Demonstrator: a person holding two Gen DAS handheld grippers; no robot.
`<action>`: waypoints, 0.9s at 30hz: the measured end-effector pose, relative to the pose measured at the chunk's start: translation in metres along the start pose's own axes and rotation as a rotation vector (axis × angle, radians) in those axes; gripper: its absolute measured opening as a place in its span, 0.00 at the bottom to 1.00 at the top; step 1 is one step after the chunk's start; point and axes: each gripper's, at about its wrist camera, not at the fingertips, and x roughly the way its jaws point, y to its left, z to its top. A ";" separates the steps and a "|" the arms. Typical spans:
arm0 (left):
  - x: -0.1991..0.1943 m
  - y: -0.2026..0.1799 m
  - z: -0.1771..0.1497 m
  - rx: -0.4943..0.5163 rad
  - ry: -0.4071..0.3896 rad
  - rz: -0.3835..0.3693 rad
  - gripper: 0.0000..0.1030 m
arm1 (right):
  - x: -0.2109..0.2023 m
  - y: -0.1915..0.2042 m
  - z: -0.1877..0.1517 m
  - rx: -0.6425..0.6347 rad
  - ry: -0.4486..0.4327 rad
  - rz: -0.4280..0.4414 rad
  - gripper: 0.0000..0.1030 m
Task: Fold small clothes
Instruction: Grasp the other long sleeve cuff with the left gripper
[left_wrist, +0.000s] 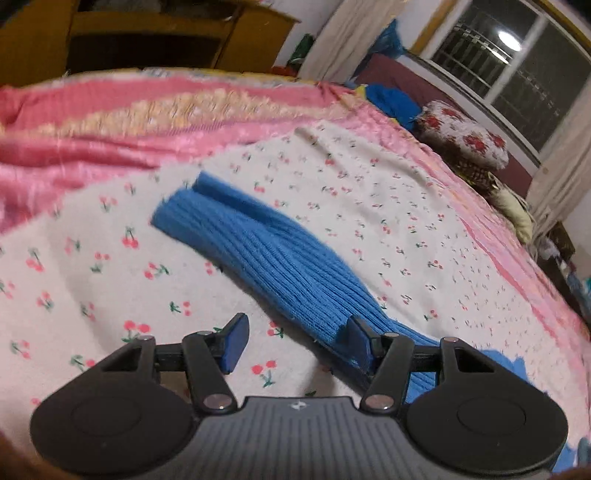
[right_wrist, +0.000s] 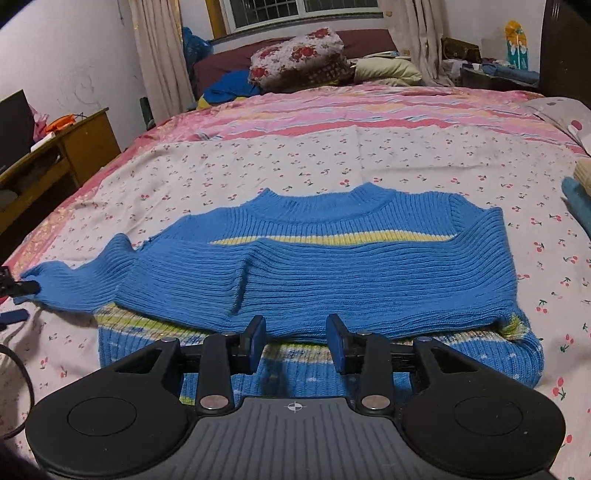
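Note:
A blue ribbed knit sweater (right_wrist: 332, 273) with a yellow stripe lies flat on the cherry-print sheet (right_wrist: 258, 166). One sleeve is folded across its body. The other sleeve (left_wrist: 266, 251) stretches out to the left. My left gripper (left_wrist: 297, 343) hovers open over that sleeve's cuff end, with one pad (left_wrist: 360, 345) over the knit and the other over bare sheet. The same gripper (right_wrist: 18, 301) shows at the left edge of the right wrist view, beside the cuff. My right gripper (right_wrist: 297, 343) is open over the sweater's lower hem, with nothing pinched.
A pink striped bedspread (right_wrist: 369, 110) covers the bed beyond the sheet. Floral pillows (right_wrist: 299, 59) and blue cloth are piled at the far end under the window. A wooden desk (right_wrist: 74, 147) stands on the left. Folded items (right_wrist: 580, 199) lie at the right edge, and a black cable (right_wrist: 22, 369) at lower left.

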 end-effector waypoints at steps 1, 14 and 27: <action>0.003 -0.001 -0.001 -0.006 -0.001 0.006 0.60 | -0.001 0.001 0.000 0.003 0.002 -0.003 0.35; 0.008 -0.002 0.020 -0.102 -0.016 -0.037 0.16 | -0.050 0.007 -0.007 0.046 -0.053 -0.022 0.35; -0.096 -0.162 -0.063 0.514 0.002 -0.427 0.16 | -0.115 -0.035 -0.025 0.164 -0.205 0.004 0.35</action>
